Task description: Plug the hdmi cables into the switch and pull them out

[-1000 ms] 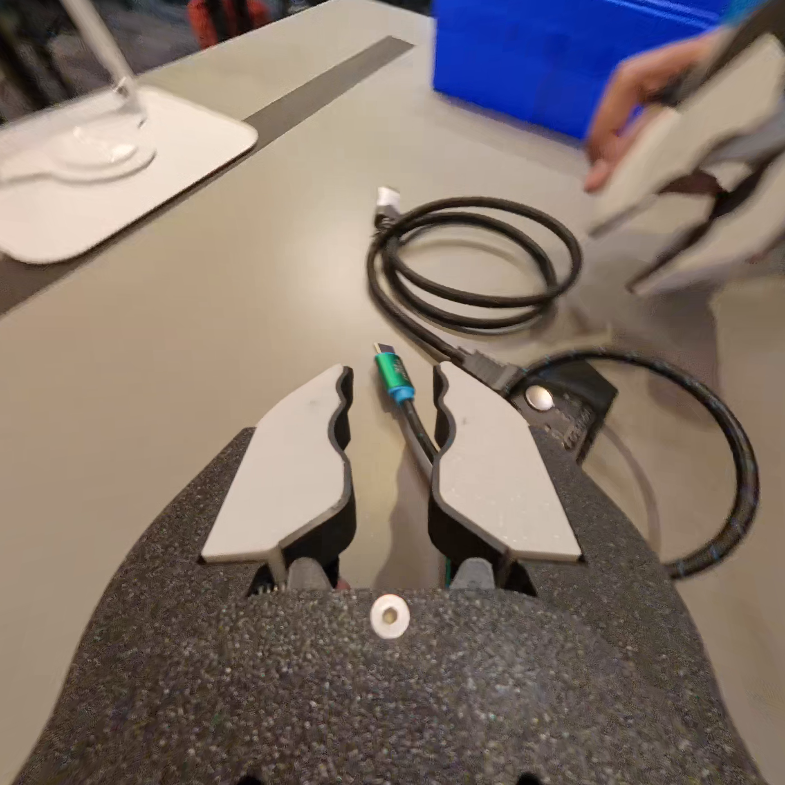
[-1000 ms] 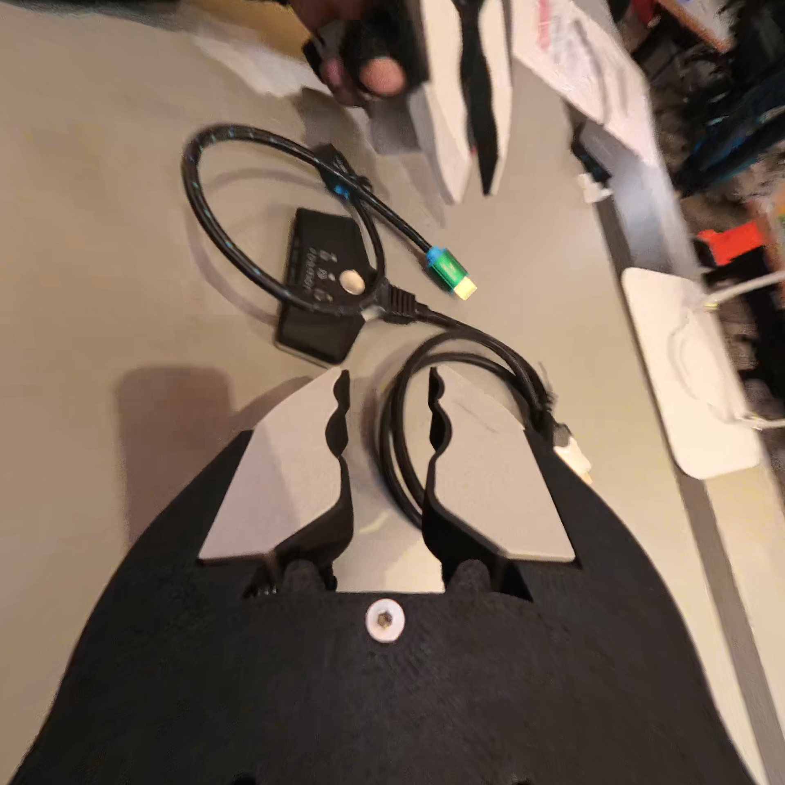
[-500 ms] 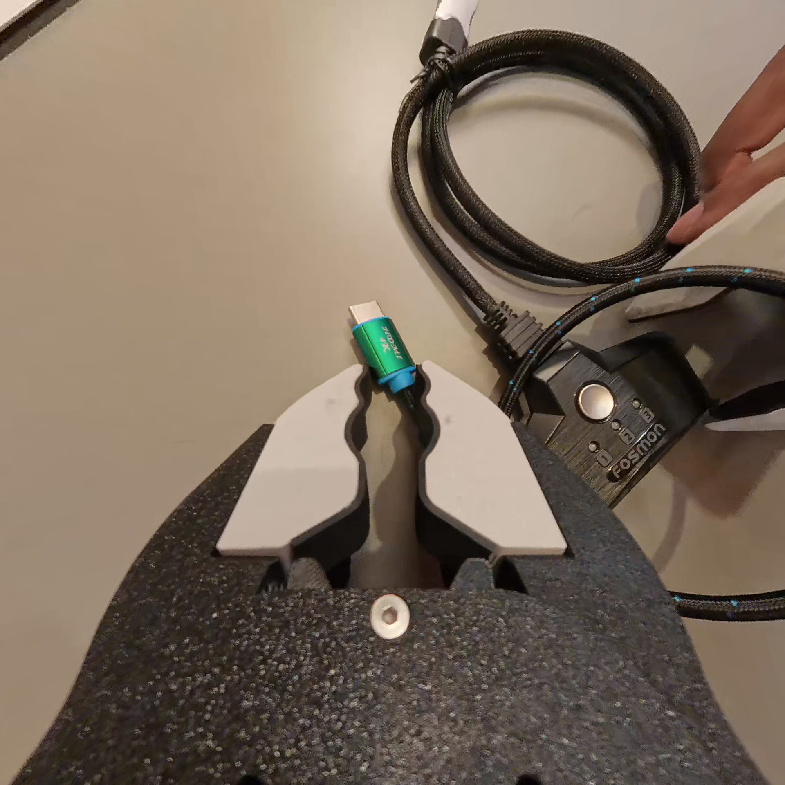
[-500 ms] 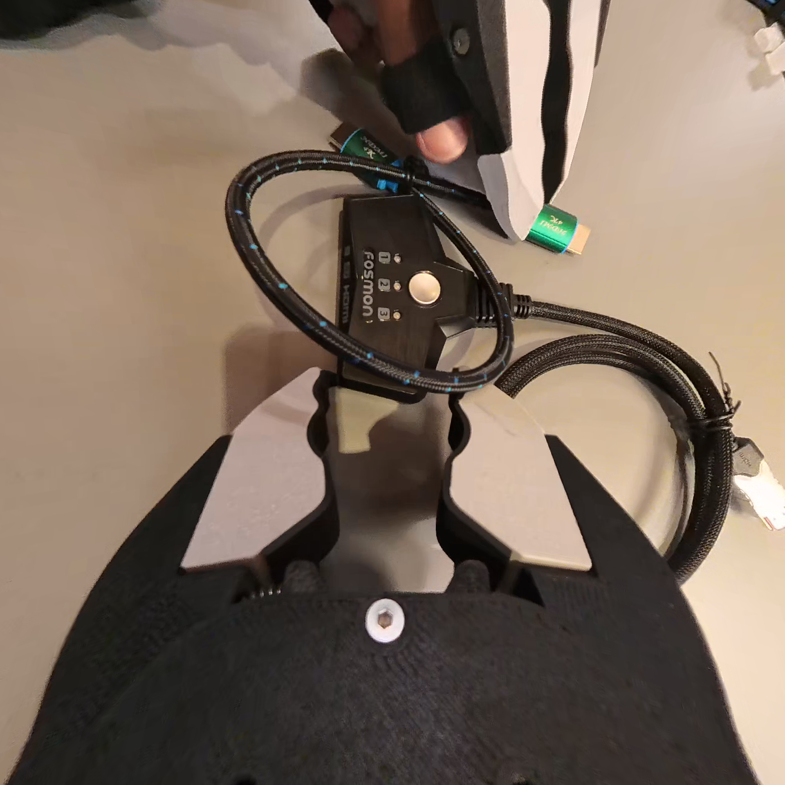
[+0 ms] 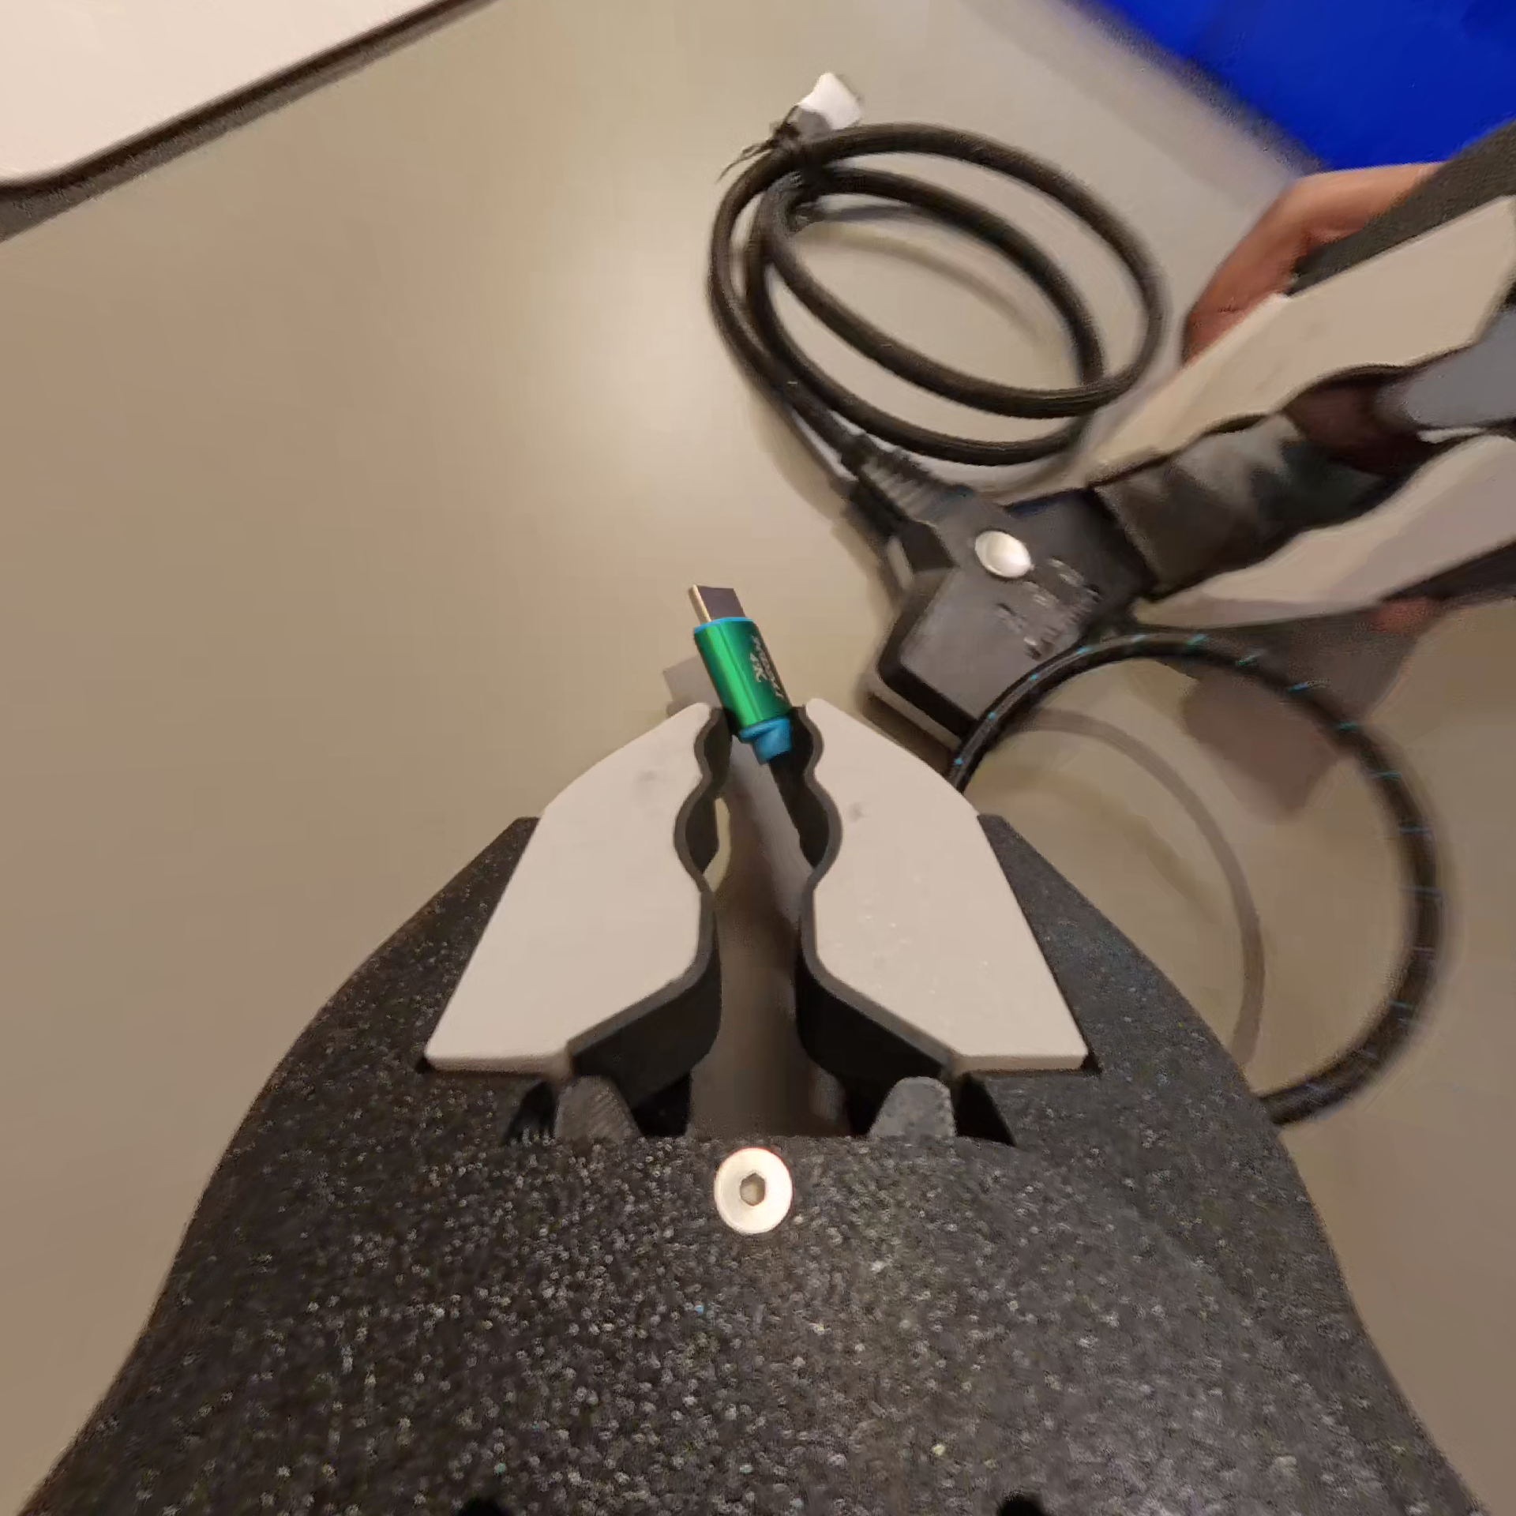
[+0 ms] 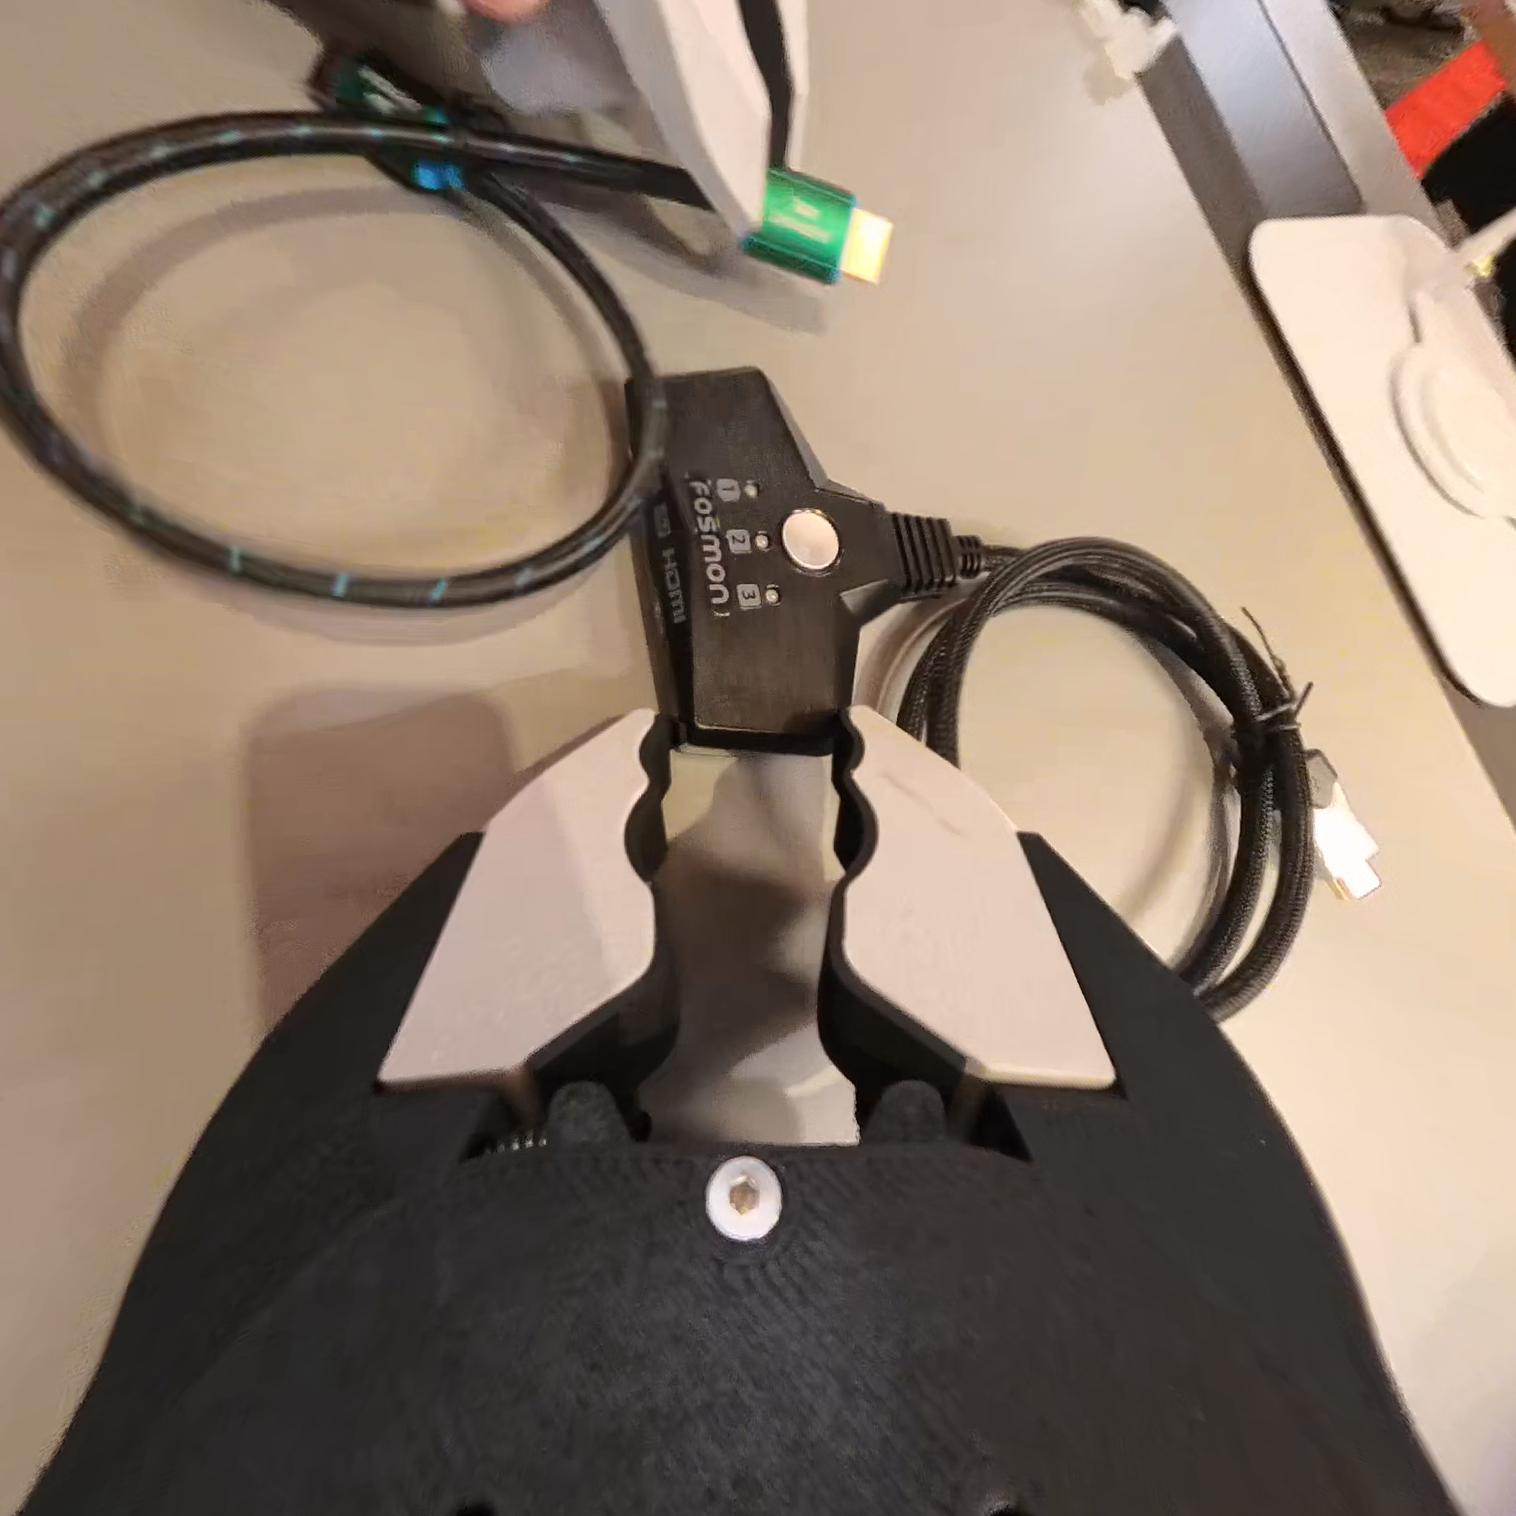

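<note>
The left gripper [image 5: 759, 718] is closed on the green plug [image 5: 742, 677] at its blue collar, with the metal tip pointing up and away, clear of the table [image 5: 328, 492]. The right gripper [image 6: 751, 734] clamps the near end of the black switch [image 6: 751, 566], whose lower edge sits between the fingertips; it looks slightly lifted or tilted, though I cannot tell for sure. The switch's own black cord [image 6: 1148, 738] coils to the right on the table, while the blue-flecked cable [image 6: 328, 558] loops to the left of the switch. No plug is seated yet, so the step in hand seems to be bringing the green plug round to a port. To do it well, the right gripper should keep the switch steady and level while the left turns the plug so that its flat tip lines up square with the port side, which these views do not show. The loop should stay slack and push in straight, not at an angle.
</note>
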`<action>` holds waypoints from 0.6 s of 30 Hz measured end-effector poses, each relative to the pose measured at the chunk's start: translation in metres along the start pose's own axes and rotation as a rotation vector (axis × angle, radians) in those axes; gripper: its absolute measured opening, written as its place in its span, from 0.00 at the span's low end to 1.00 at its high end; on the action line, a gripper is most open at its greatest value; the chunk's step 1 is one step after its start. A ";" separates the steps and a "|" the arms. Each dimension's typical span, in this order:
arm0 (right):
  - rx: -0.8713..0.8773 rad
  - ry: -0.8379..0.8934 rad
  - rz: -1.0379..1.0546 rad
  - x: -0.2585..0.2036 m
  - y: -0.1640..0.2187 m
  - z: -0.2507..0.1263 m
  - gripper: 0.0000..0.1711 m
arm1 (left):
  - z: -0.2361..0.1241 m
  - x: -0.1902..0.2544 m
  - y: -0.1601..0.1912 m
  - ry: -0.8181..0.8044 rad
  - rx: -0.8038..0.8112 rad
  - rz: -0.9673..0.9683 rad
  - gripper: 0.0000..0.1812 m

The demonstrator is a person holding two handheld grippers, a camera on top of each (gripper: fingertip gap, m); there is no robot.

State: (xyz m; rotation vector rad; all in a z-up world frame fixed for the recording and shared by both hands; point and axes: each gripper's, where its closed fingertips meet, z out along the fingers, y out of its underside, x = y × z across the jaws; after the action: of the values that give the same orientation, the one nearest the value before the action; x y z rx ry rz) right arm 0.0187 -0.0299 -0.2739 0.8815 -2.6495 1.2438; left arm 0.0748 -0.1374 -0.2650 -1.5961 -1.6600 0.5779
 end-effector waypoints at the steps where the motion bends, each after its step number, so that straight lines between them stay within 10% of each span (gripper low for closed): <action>1: -0.004 0.013 0.010 0.004 0.002 -0.001 0.22 | -0.002 0.004 -0.003 0.022 0.018 0.010 0.07; 4: 0.032 0.007 0.049 0.009 -0.001 -0.006 0.04 | -0.004 0.012 -0.006 0.071 0.035 0.019 0.06; 18: 0.264 0.117 -0.311 0.018 -0.049 -0.016 0.21 | 0.001 0.033 -0.003 0.172 0.008 0.016 0.06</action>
State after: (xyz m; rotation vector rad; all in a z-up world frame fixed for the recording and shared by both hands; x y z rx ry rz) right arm 0.0276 -0.0512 -0.2241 1.1632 -2.1853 1.5252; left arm 0.0737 -0.1050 -0.2562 -1.6080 -1.5173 0.4420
